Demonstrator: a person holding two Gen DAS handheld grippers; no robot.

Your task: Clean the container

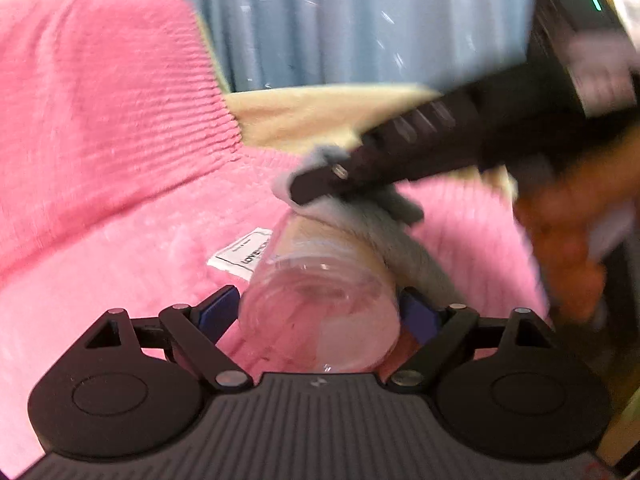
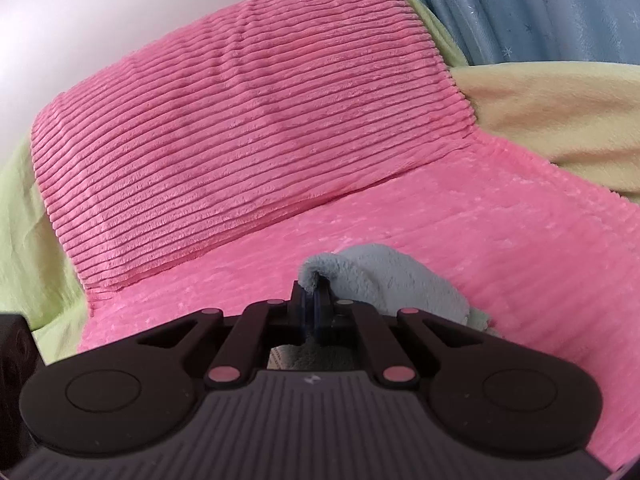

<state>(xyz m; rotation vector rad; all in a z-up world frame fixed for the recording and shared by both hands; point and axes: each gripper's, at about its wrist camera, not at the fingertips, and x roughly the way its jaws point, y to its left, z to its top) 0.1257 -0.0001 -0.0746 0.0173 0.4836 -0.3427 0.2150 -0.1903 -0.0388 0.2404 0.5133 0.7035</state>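
Clear plastic, the container [image 1: 320, 304] lies on its side between the blue pads of the left claw [image 1: 320, 308], which is closed against its walls. Just past it, the right claw [image 2: 316, 304] has its fingers pressed together on a grey fleecy cloth [image 2: 384, 276], which in the left view touches the container's far end. Under both spreads a pink ribbed blanket [image 2: 500, 224] with a white label [image 1: 244, 252]; beyond are a pink cushion [image 2: 248, 120], yellow-green bedding [image 2: 560, 108] and a blue curtain [image 2: 520, 8].
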